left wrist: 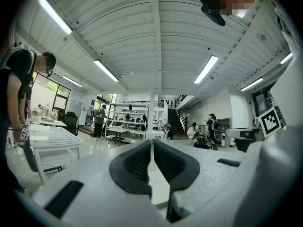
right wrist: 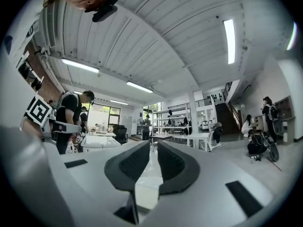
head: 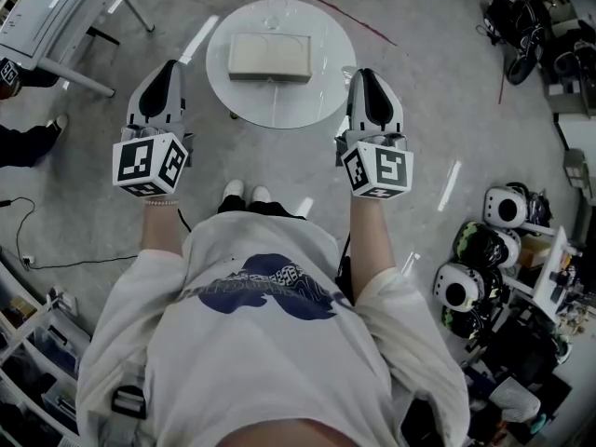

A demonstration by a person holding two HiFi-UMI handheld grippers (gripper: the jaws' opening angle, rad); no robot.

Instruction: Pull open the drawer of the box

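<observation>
Standing back from the round white bench (head: 321,96), the person held both tools level, one at either side of it. I judged this a ready posture, with the pull not yet begun. The left claw (head: 169,67) had its jaws pressed together on nothing, and the left gripper view showed only the open hall beyond its tips. The right claw (head: 366,73) was likewise all but closed and empty. The pale box (head: 270,54) lay flat near the bench's middle, between the two claws and well apart from both. Its drawer was apparently pushed in — no handle could be made out from the head view. Reaching the front face would likely call for lowering one claw and opening it first.
</observation>
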